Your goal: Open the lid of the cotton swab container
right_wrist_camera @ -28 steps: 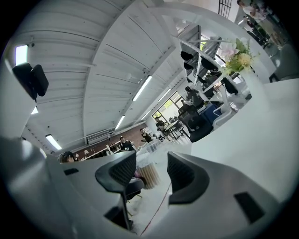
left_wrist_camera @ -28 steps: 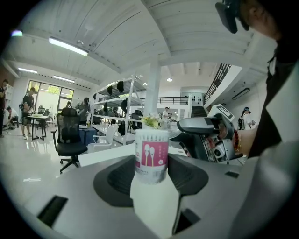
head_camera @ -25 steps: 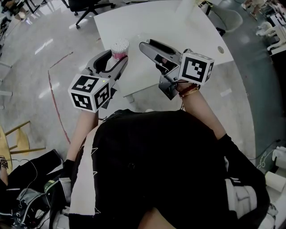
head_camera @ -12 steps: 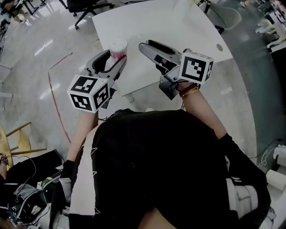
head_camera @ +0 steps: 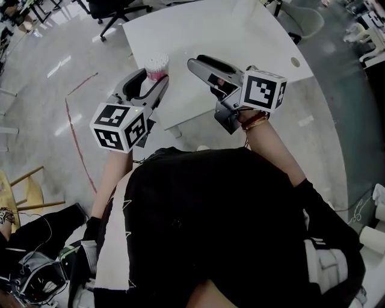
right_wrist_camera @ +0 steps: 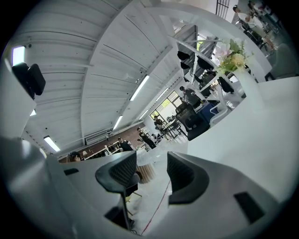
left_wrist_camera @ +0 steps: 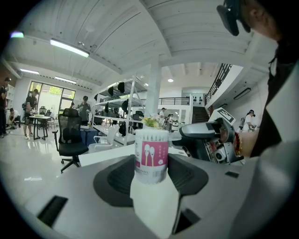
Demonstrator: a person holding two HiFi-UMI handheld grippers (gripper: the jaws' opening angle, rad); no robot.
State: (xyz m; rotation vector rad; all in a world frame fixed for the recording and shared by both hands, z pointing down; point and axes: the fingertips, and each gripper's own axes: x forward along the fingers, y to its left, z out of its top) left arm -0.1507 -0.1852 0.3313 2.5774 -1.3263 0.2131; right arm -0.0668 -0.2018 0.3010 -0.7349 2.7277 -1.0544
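Observation:
The cotton swab container is a small round tub with a pink label, white swab tips showing at its top. It is upright near the left edge of the white table. My left gripper is shut on it. In the left gripper view the container fills the gap between the two black pads of that gripper. My right gripper is just right of the container, rolled on its side, and it also shows from the left gripper. In its own view my right gripper is open and empty.
A black office chair stands beyond the table's far left corner. A red line runs across the glossy floor at left, and a wooden chair stands lower left. A vase of flowers is on the table.

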